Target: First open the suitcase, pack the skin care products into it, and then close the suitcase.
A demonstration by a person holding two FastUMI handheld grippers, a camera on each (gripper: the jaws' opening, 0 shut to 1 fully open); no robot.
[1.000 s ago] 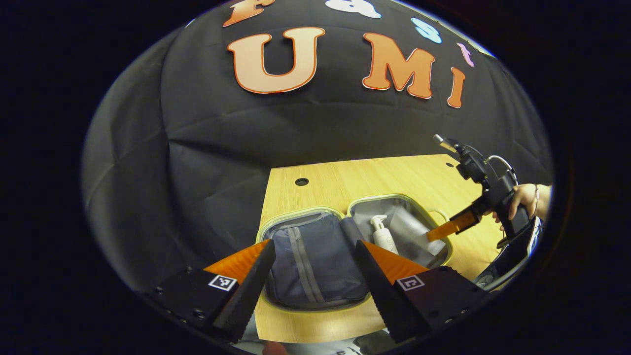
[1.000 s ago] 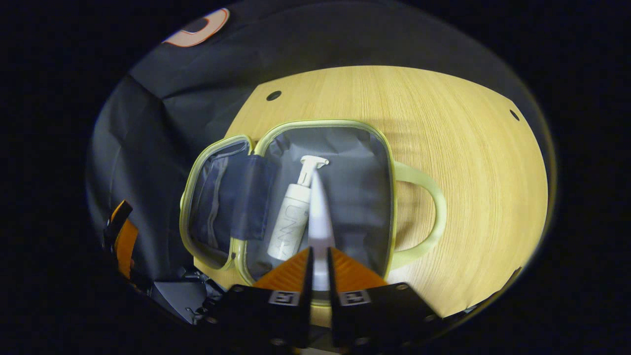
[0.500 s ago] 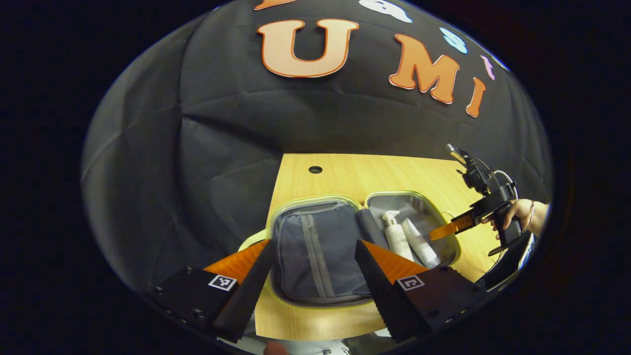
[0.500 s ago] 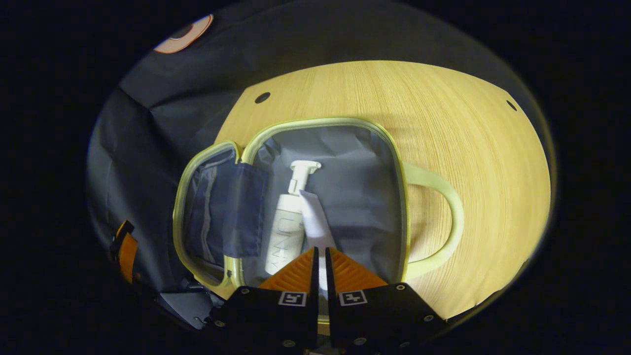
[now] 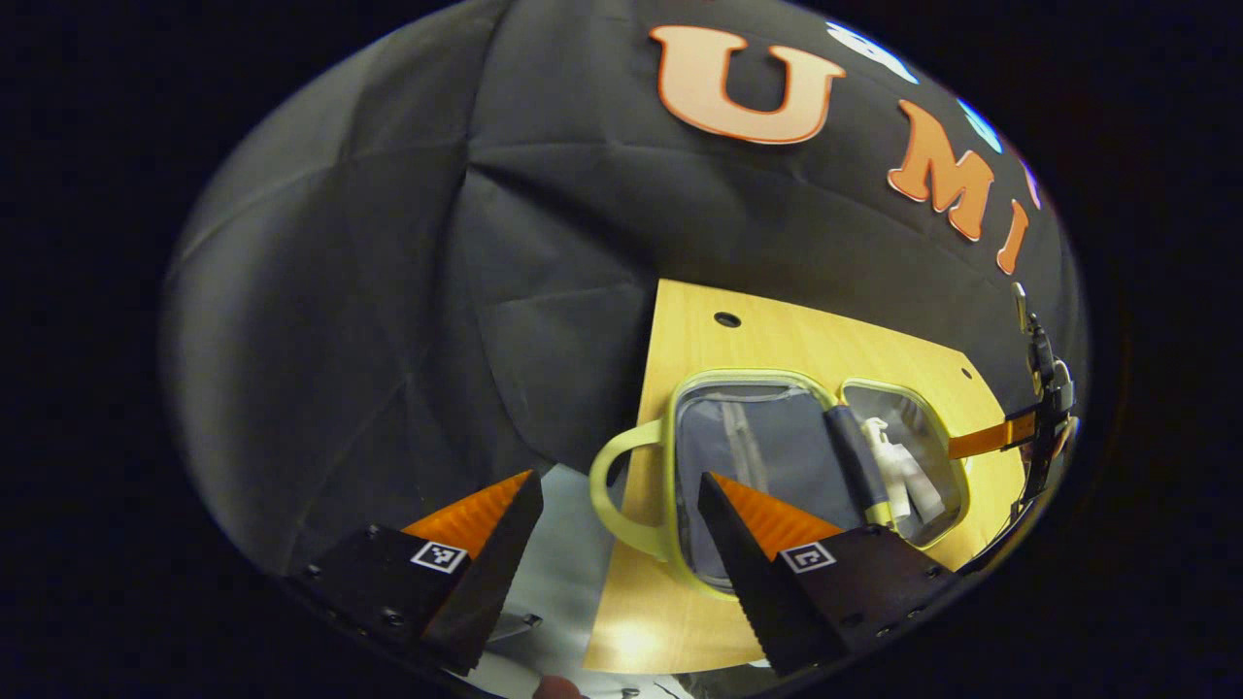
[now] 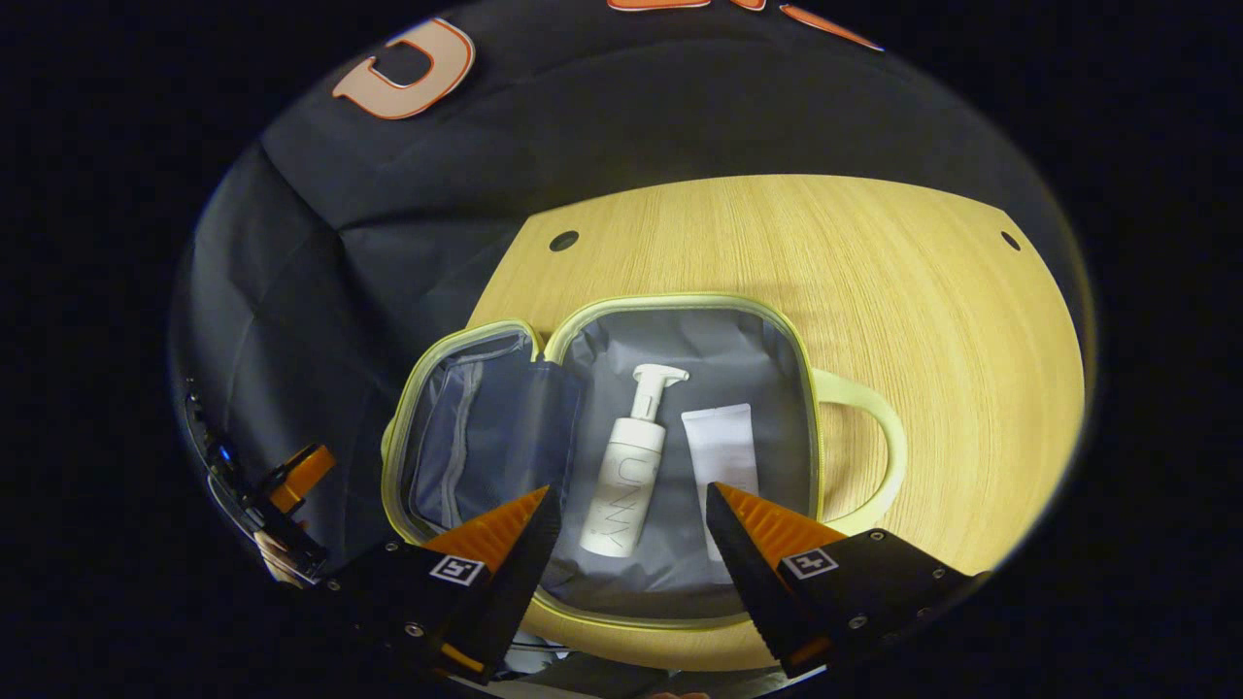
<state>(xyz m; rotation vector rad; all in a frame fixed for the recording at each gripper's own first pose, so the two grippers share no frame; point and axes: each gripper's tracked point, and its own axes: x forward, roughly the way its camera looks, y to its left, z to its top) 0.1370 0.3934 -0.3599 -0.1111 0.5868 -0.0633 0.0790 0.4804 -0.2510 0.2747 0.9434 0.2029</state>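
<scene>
Inside the open suitcase (image 6: 806,388) lie a pump bottle (image 6: 626,466) and, apparently, a tube (image 6: 723,451).

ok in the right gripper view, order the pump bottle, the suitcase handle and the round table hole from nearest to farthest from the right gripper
1. Pump bottle, lying in the open suitcase just ahead of the right gripper.
2. Suitcase handle, off to the right on the table.
3. Table hole, far back left near the table's edge.

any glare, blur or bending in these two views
Left gripper view: glare patch on the table near its front edge; the table edge and suitcase bend strongly toward the rim. Right gripper view: evenly lit and sharp, bottle and tube crisp; the table's far edge bows, with a soft shadow beside the handle.
</scene>
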